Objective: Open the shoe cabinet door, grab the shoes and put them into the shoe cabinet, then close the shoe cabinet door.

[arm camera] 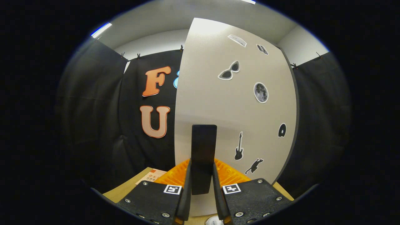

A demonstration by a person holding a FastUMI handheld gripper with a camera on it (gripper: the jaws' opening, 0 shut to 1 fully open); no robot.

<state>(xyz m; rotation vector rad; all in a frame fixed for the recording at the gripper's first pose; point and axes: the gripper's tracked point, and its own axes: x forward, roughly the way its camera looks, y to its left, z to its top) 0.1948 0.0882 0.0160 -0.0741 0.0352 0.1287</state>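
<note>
Directly ahead of the fingers I see the shoe cabinet door, a pale panel dotted with stickers: sunglasses, a moon, a guitar and a cat. My gripper is nearly closed, both fingers pressed against the upright dark handle standing between them. Down low on the near left lies a wooden surface with what may be a booklet, too blurred for me to tell. I see black cloth wall at far left.
</note>
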